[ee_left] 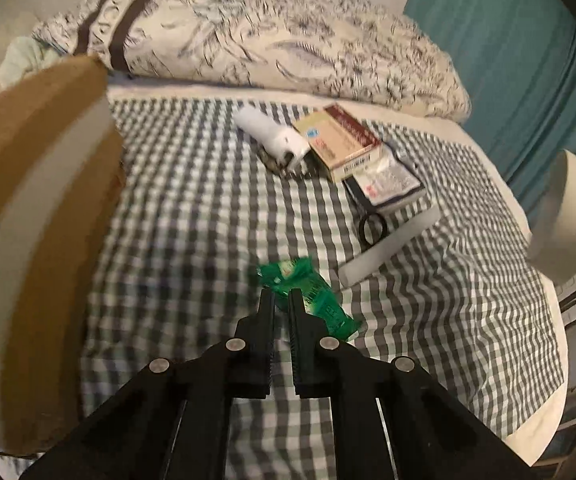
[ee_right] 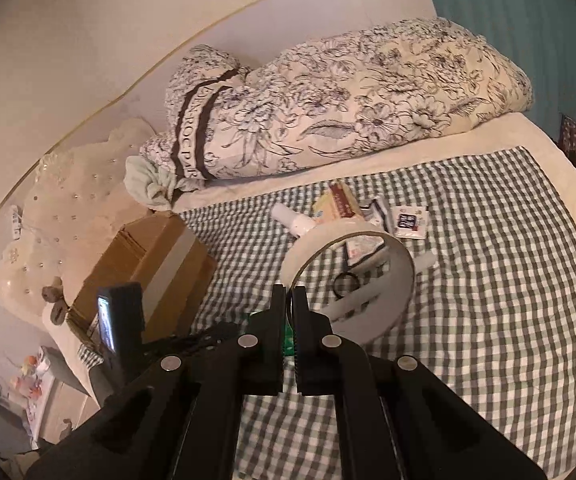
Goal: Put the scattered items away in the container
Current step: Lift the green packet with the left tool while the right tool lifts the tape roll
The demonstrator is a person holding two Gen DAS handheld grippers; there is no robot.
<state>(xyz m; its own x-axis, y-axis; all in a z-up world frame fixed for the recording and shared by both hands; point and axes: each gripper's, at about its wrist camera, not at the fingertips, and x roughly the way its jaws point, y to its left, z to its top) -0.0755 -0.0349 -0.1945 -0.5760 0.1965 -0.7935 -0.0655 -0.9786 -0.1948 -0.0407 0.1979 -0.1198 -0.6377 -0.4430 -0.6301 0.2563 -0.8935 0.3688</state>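
While the left tool (ee_left: 282,294) tilts down at the bed (ee_left: 192,216), jaws closed, its tips hide part of the green packet (ee_left: 311,300); grip unclear. Right tool (ee_right: 289,294), pinched on the tape roll (ee_right: 391,264), hangs above. Box (ee_left: 36,208) sits blurred, left of the left tool.

Bed cover (ee_left: 192,216): grey-and-white check. Quilt (ee_right: 367,92): cream, dark floral line print, brown bands. Packet (ee_left: 307,296): green, glossy. Cardboard box (ee_right: 156,264): brown, pale tape stripe. Tape roll (ee_right: 367,240): off-white. Curtain (ee_left: 519,40): teal. Scissors (ee_left: 369,220): black. Carton (ee_left: 339,136): yellow, maroon edge. Both grippers: black.
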